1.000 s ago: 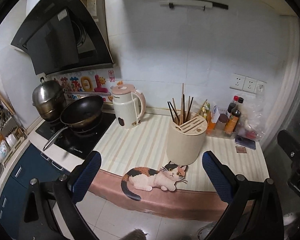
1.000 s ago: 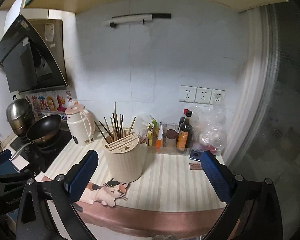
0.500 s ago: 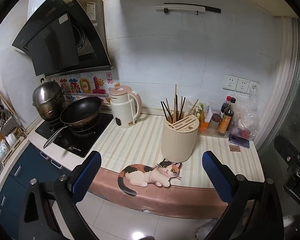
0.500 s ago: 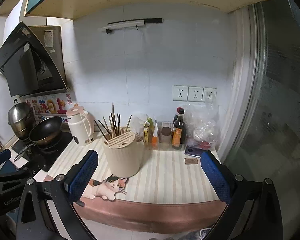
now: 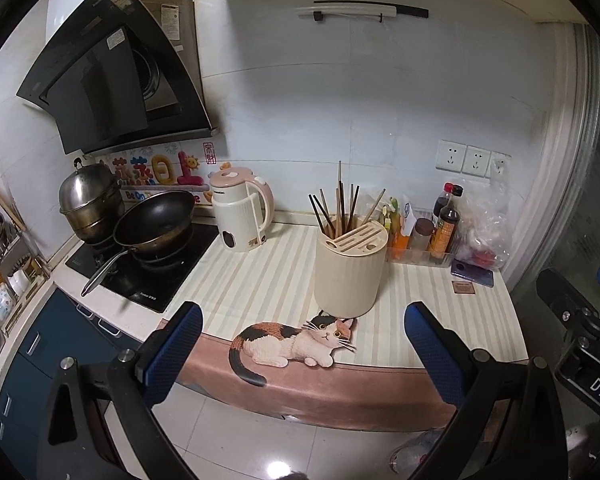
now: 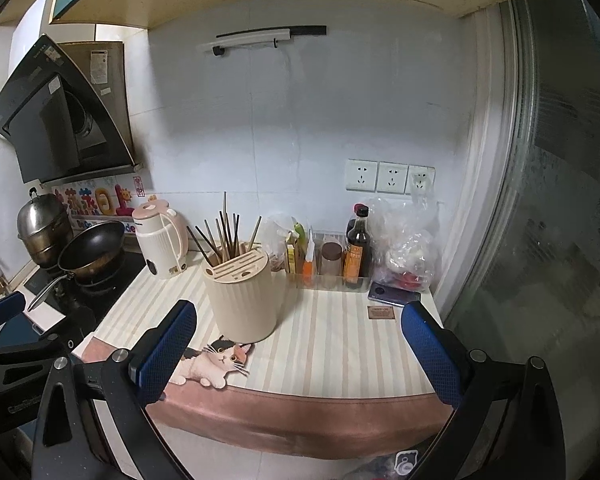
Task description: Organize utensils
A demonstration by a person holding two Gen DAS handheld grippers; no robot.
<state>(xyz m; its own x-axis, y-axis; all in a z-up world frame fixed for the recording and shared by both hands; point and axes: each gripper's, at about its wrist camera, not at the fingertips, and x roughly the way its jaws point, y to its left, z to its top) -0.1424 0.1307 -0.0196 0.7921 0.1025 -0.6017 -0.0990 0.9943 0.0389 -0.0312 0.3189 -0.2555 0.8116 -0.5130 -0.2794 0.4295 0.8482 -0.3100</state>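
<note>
Cream and ribbed, the utensil holder [image 5: 349,270] stands upright on the striped worktop [image 5: 260,276], near its front edge, with a slotted knife-block top on its front half. Chopsticks [image 5: 342,210] stick up out of the opening behind the slots, fanned out at different tilts, some dark and some pale.

Just in front of the holder you see the cat picture [image 5: 292,342] printed on the worktop mat, its head almost at the holder's base. To the holder's left stands the pink-lidded kettle [image 5: 242,210], apart from it; further left the black wok [image 5: 154,220] sits on the cooktop [image 5: 140,268] with the steel steamer pot [image 5: 90,200] behind it. To the holder's right, a clear tray against the wall holds sauce bottles [image 6: 358,248] and small jars, with a plastic bag [image 6: 406,248] beyond and a dark phone [image 6: 394,298] lying flat beside a small brown card [image 6: 380,313].

Your left tool [image 5: 300,354] hangs in front of the worktop's edge with its blue-padded fingers spread wide and nothing between them. Your right tool [image 6: 298,352] is likewise spread wide and holding nothing, set further right and also short of the worktop. Neither touches the holder.
</note>
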